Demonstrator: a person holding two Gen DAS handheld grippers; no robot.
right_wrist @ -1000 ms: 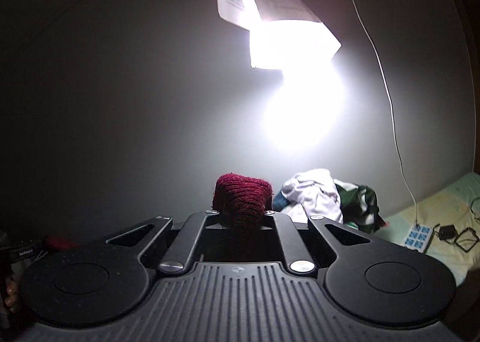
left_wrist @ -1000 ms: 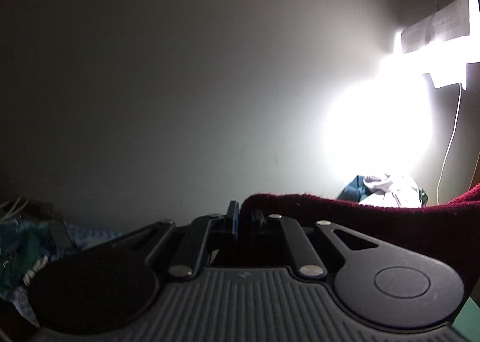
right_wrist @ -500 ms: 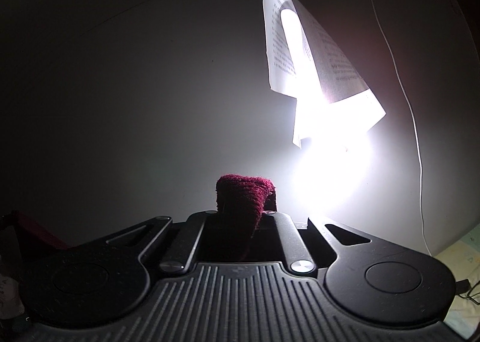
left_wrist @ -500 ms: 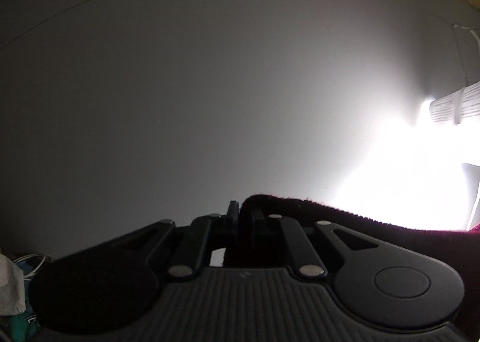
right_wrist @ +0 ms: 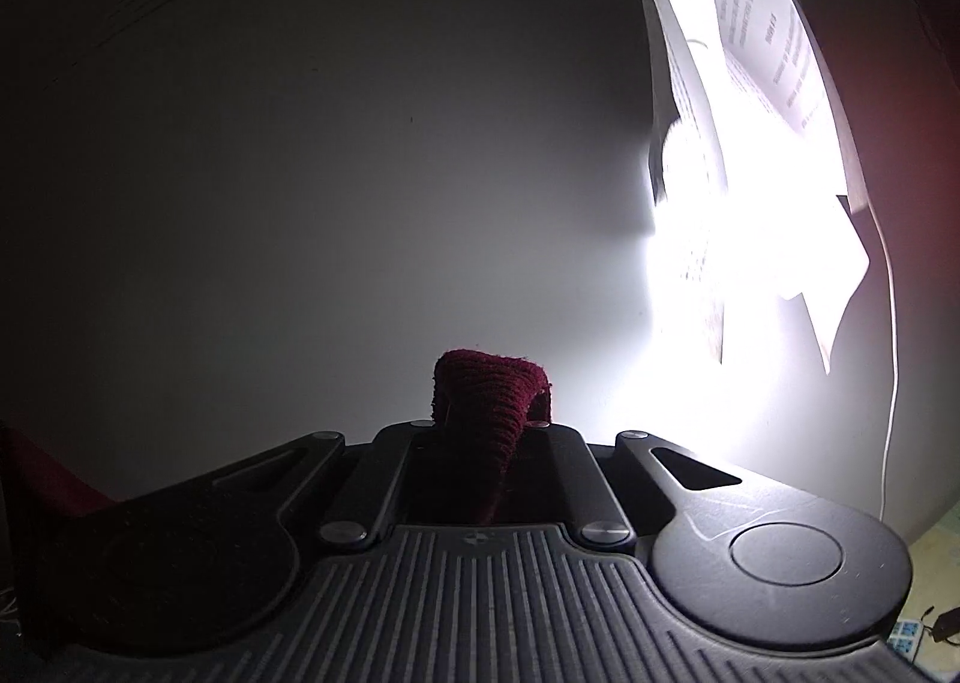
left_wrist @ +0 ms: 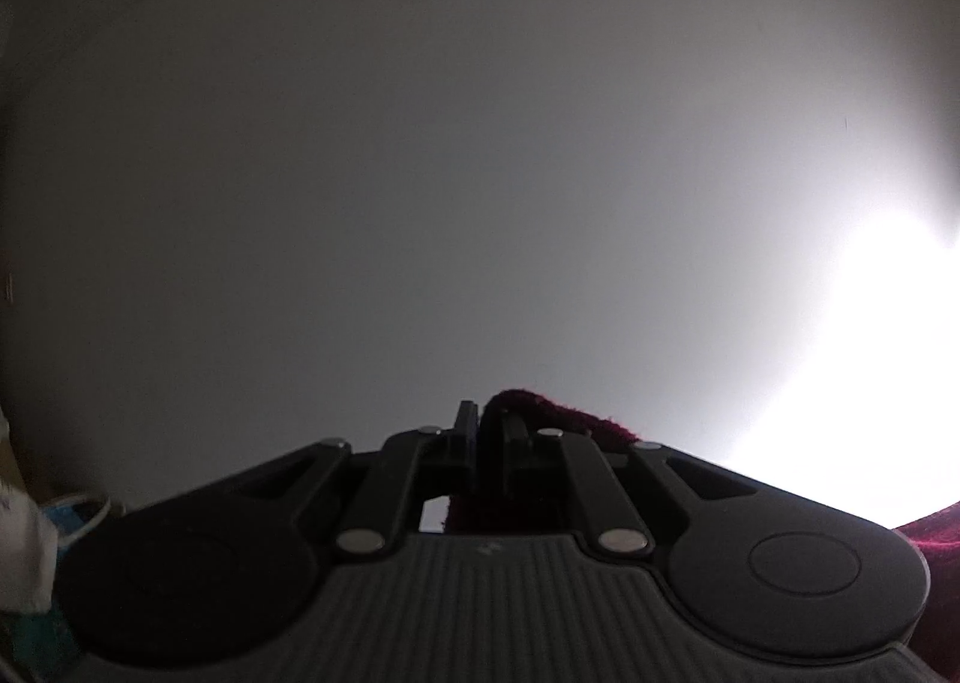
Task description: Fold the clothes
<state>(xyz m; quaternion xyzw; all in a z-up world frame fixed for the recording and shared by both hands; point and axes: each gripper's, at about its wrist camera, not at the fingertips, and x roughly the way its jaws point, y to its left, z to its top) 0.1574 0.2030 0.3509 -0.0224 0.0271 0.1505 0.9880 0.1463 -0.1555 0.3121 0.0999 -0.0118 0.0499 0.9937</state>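
A dark red knitted garment is held up in the air by both grippers. My left gripper (left_wrist: 485, 425) is shut on one edge of the garment (left_wrist: 576, 422), which runs off to the right and shows again at the lower right corner. My right gripper (right_wrist: 489, 419) is shut on a bunched ribbed part of the same garment (right_wrist: 486, 401), which hides the fingertips. More red cloth hangs at the far left of the right wrist view (right_wrist: 42, 479). Both cameras point up at a plain white wall.
A bright lamp with printed paper sheets (right_wrist: 750, 101) taped over it glares on the wall, with a thin white cable (right_wrist: 888, 383) hanging beside it. Light cloth (left_wrist: 24, 551) lies at the lower left. A power strip (right_wrist: 906, 638) sits on bedding at the lower right.
Both grippers have risen and tilted upward with the garment. The pile of clothes and the bed have dropped out of view, and the lamp has slid toward the right edge.
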